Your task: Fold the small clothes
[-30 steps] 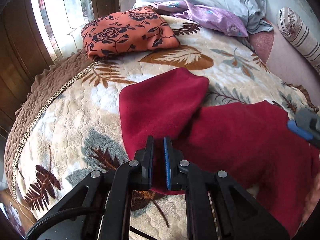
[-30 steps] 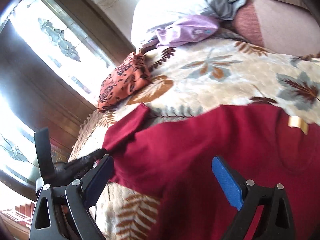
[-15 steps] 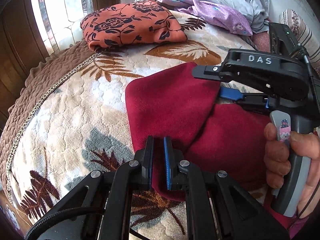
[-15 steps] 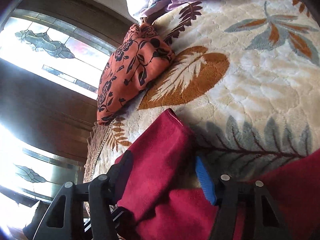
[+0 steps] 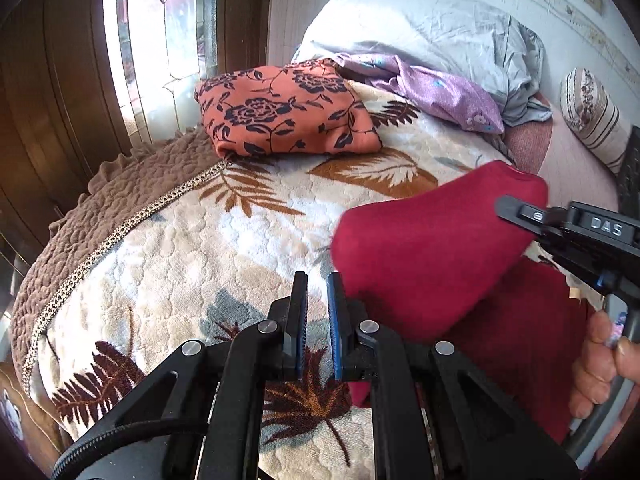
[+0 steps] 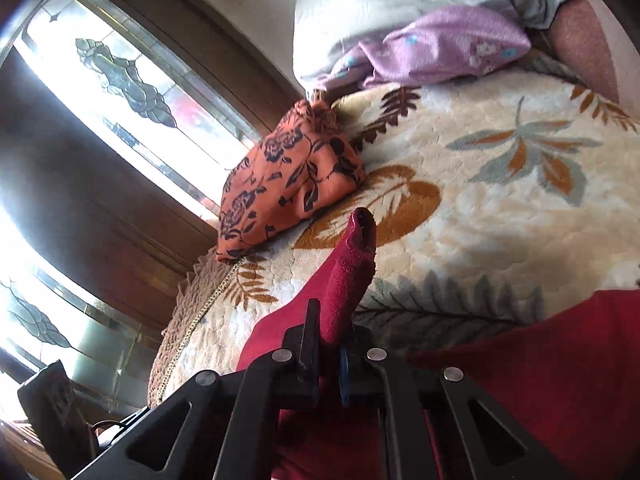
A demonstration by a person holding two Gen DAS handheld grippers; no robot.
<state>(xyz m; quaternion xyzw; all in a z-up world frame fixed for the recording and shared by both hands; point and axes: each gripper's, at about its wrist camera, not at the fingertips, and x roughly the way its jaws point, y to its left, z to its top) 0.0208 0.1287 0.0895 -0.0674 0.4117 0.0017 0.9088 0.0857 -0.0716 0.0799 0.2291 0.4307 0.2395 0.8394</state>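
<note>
On the bedspread (image 5: 248, 248), red garment's sleeve (image 6: 352, 276) lifted (right tool (image 6: 329, 344) pinching).

1. My right gripper (image 6: 329, 334) clamps the red garment's sleeve (image 6: 352, 276); the cuff sticks up past the fingers.
2. Leaf-print blanket (image 6: 500, 208) beneath.
3. Orange floral bundle (image 6: 292, 188) by the window (image 6: 120, 80).

The only readable lettering is "DAS", in pale raised capitals on the black body of the right gripper (image 5: 600, 276), seen at the right edge of the left wrist view; a small round mark beside it is too small to read, and the right wrist view shows no text
</note>
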